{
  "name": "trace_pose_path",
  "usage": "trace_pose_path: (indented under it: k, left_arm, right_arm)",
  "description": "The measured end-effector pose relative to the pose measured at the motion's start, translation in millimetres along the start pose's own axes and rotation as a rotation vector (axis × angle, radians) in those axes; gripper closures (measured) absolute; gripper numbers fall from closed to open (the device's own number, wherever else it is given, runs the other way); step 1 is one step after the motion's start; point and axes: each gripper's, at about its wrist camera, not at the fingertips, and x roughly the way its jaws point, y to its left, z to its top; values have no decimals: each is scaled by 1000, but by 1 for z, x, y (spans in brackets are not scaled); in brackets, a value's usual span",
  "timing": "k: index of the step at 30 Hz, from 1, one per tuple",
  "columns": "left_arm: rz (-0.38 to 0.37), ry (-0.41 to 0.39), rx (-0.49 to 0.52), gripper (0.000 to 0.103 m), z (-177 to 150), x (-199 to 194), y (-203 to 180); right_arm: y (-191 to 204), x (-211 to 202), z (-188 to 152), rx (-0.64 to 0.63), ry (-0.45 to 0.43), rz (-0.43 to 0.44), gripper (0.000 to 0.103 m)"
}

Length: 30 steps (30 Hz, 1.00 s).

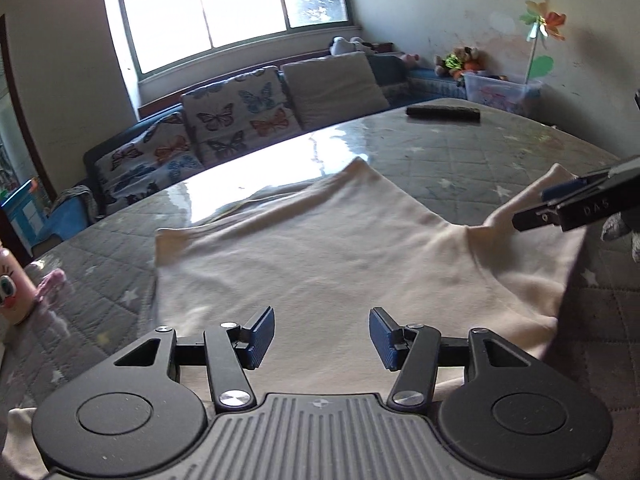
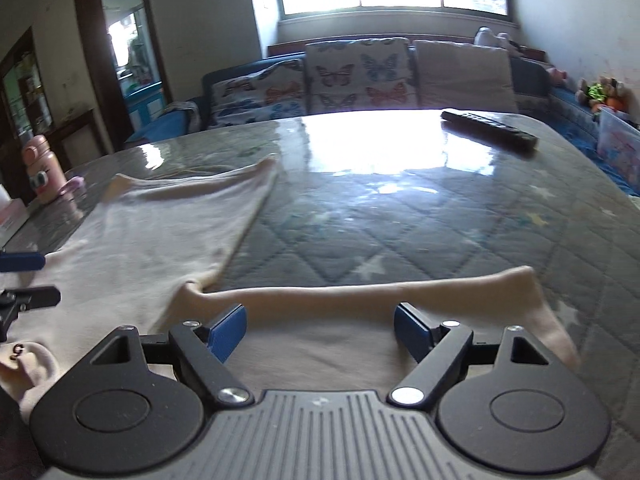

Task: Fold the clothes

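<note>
A cream T-shirt [image 1: 312,248] lies spread flat on the grey quilted table [image 1: 480,160]. My left gripper [image 1: 322,334] hovers open over the shirt's near part, with nothing between its blue pads. My right gripper [image 2: 320,330] is open too, low over the shirt's right sleeve [image 2: 380,294], which stretches out sideways on the table. The shirt's body [image 2: 160,232] runs away to the left in the right wrist view. Each gripper shows in the other's view: the right gripper [image 1: 532,208] over the sleeve at the right edge, the left gripper [image 2: 48,278] at the left edge.
A dark remote control [image 1: 442,113] [image 2: 488,130] lies at the table's far side. A pink bottle [image 1: 12,280] [image 2: 42,168] stands at the left edge. Beyond the table are a sofa with butterfly cushions [image 1: 240,116] and a clear plastic box [image 1: 500,88].
</note>
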Motion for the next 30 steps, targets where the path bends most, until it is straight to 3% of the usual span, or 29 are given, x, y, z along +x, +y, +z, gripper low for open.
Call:
trace_pose_path:
  k: [20, 27, 30]
  left_arm:
    - [-40, 43, 28, 44, -5, 11, -21]
    - [-49, 43, 36, 44, -3, 12, -25]
    - [-54, 41, 44, 43, -1, 13, -28]
  right_arm:
    - [-67, -16, 4, 113, -63, -141, 20]
    - [-77, 2, 10, 71, -32, -286, 25]
    - [-87, 0, 9, 103, -44, -303, 26]
